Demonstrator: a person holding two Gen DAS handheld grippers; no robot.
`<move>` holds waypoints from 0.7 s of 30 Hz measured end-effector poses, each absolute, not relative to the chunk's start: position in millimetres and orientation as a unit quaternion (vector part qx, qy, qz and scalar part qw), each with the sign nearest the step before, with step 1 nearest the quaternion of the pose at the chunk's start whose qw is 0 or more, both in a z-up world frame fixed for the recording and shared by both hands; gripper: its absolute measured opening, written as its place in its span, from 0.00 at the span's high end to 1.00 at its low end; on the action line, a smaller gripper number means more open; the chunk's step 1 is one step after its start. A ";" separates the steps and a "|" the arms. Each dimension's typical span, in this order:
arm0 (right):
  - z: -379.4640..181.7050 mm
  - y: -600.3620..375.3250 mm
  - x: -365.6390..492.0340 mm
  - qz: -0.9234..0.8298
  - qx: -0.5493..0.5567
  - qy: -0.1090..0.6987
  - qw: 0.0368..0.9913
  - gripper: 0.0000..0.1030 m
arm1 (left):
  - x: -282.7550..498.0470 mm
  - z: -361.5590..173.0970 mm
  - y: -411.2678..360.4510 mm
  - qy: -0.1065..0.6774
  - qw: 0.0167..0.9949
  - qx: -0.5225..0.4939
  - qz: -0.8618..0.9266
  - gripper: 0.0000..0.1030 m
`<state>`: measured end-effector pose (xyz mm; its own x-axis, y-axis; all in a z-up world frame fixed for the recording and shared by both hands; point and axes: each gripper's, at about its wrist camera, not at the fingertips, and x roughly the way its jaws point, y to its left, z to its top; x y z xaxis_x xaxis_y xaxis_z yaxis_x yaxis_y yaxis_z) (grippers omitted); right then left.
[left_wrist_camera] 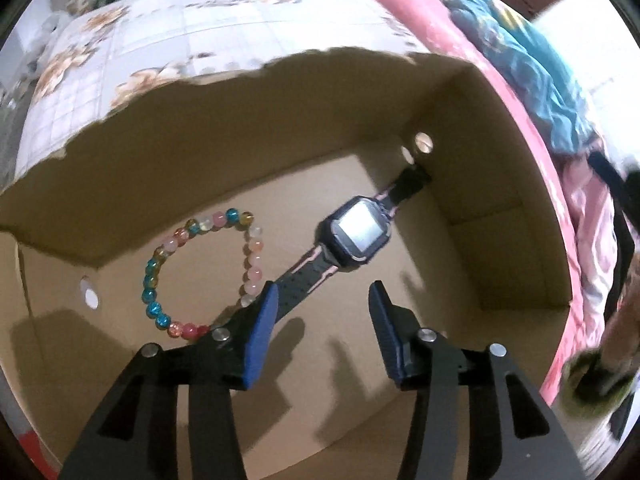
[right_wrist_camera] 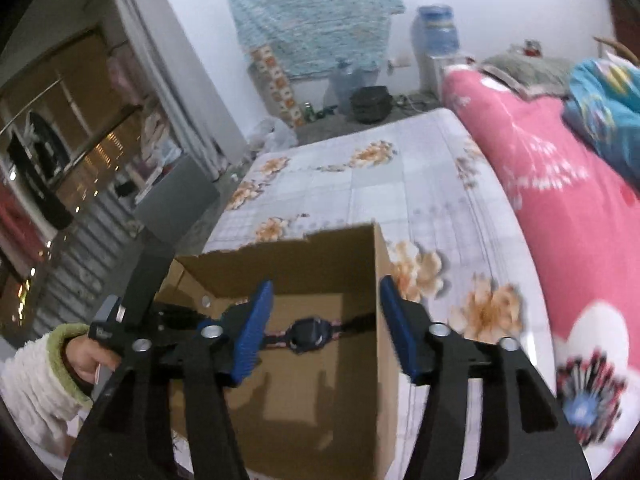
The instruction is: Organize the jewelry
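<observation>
The left gripper (left_wrist_camera: 322, 296) hangs inside the cardboard box (left_wrist_camera: 500, 208), jaws parted with nothing between them; its near finger overlaps the strap end of the watch (left_wrist_camera: 356, 232), though whether it touches I cannot tell. The right gripper (right_wrist_camera: 326, 300), also released and empty, sits above the box's near rim. The watch lies across the box floor toward the far right corner, the bead bracelet (left_wrist_camera: 200, 272) beside it toward the left wall. Both pieces look stowed. Only the left view shows the bracelet; only the right shows the hand (right_wrist_camera: 86, 356) and the bed (right_wrist_camera: 400, 184).
</observation>
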<state>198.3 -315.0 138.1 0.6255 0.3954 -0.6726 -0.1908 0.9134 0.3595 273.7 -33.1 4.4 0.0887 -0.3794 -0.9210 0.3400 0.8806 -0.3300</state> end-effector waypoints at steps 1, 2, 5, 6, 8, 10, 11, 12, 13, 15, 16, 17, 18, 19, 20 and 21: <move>139.4 -316.1 190.4 0.159 0.132 0.394 0.895 0.36 | 272.8 7.1 -32.3 0.627 0.740 -0.019 -0.241 0.55; 141.1 -317.0 184.8 0.157 0.135 0.390 0.897 0.35 | 270.6 11.0 -31.8 0.624 0.743 -0.021 -0.241 0.55; 150.2 -320.7 160.6 0.145 0.142 0.362 0.910 0.22 | 254.8 33.7 -23.4 0.600 0.761 -0.034 -0.245 0.48; 154.5 -322.3 153.7 0.139 0.140 0.355 0.914 0.19 | 248.5 41.5 -20.6 0.590 0.768 -0.037 -0.246 0.45; 159.5 -321.6 142.2 0.130 0.134 0.344 0.920 0.15 | 234.7 57.3 -13.7 0.570 0.781 -0.045 -0.251 0.39; 162.7 -319.8 129.1 0.114 0.124 0.333 0.928 0.10 | 214.9 77.7 -4.4 0.542 0.800 -0.055 -0.253 0.35; 163.3 -318.5 123.4 0.108 0.119 0.329 0.931 0.09 | 204.8 86.5 -0.6 0.526 0.809 -0.059 -0.255 0.31; 163.7 -317.6 117.7 0.102 0.115 0.326 0.933 0.08 | 197.8 91.7 1.1 0.517 0.815 -0.061 -0.256 0.27; 163.5 -315.8 112.1 0.095 0.110 0.323 0.935 0.08 | 183.7 101.4 7.2 0.498 0.825 -0.066 -0.259 0.25; 162.7 -311.5 101.9 0.081 0.098 0.321 0.938 0.08 | 158.9 114.6 16.9 0.468 0.841 -0.074 -0.262 0.20; 162.0 -310.2 97.2 0.077 0.095 0.320 0.939 0.08 | 147.7 119.2 21.0 0.456 0.847 -0.077 -0.262 0.18; 161.2 -308.3 91.3 0.072 0.092 0.318 0.941 0.08 | 140.4 122.3 23.5 0.446 0.852 -0.081 -0.262 0.16; 160.5 -306.2 86.3 0.067 0.089 0.317 0.942 0.08 | 130.7 124.2 28.0 0.436 0.857 -0.086 -0.262 0.12; 160.0 -304.4 81.6 0.061 0.086 0.316 0.943 0.08 | 119.4 124.8 32.8 0.427 0.862 -0.091 -0.259 0.11; 159.1 -302.5 76.9 0.053 0.083 0.315 0.944 0.08 | 109.0 123.7 37.7 0.420 0.866 -0.098 -0.253 0.10; 158.3 -301.1 74.3 0.047 0.081 0.315 0.945 0.08 | 99.7 121.3 42.3 0.416 0.870 -0.104 -0.245 0.09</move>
